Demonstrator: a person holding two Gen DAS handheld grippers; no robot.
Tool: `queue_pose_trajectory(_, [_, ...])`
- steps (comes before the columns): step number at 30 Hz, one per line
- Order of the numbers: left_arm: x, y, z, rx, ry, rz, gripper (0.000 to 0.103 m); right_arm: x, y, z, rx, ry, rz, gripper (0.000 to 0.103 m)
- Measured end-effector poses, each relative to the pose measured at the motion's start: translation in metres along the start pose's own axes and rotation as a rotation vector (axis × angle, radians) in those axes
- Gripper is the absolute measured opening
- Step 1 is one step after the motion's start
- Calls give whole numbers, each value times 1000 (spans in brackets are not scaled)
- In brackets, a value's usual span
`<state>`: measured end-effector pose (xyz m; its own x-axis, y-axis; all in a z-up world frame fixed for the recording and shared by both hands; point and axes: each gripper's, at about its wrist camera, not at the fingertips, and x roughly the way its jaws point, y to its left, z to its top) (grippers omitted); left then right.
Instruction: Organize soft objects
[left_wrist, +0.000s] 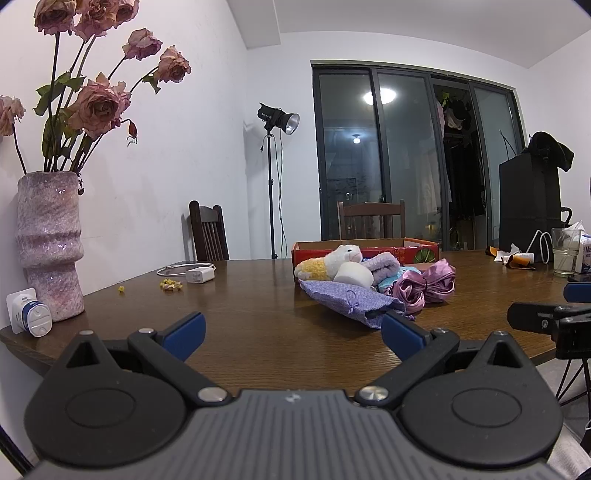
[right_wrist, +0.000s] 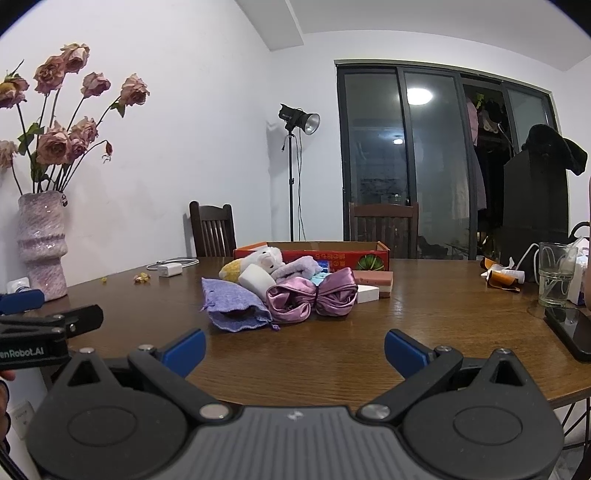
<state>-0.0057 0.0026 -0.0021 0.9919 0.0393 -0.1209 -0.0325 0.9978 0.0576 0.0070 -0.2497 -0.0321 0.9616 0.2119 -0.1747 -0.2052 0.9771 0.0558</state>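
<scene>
Both jaws are standing wide and holding nothing, left gripper (left_wrist: 293, 334) and right gripper (right_wrist: 294, 349) hovering over the table (right_wrist: 424, 332). Soft things are lying piled before the red box (right_wrist: 369, 253), purple pouch (right_wrist: 236, 304) nearest. Grabbing it carelessly, I am risking dragging the satin bow (right_wrist: 314, 297) along.

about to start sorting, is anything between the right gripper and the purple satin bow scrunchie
Nothing visible. Only bare wooden table lies between the open right gripper and the purple satin bow scrunchie; the lilac knit pouch sits beside it to the left.
</scene>
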Motion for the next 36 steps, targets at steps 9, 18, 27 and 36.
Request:
queue_pose_trajectory(9, [0,0,-1,0,5,-7,103,-1,0,0,0,-1,1,103])
queue_pose_trajectory(18, [16,8,-2,-33,66,-44,103,2,-13,5,54,-4,20,103])
queue_pose_trajectory(27, [76,1,28,-26,19,-61,103,54,-54,26,121,-27,18,103])
queue_pose_trajectory(36, [198,27,65,-84,161,-227,103,125,-32,45,150,182,251,79])
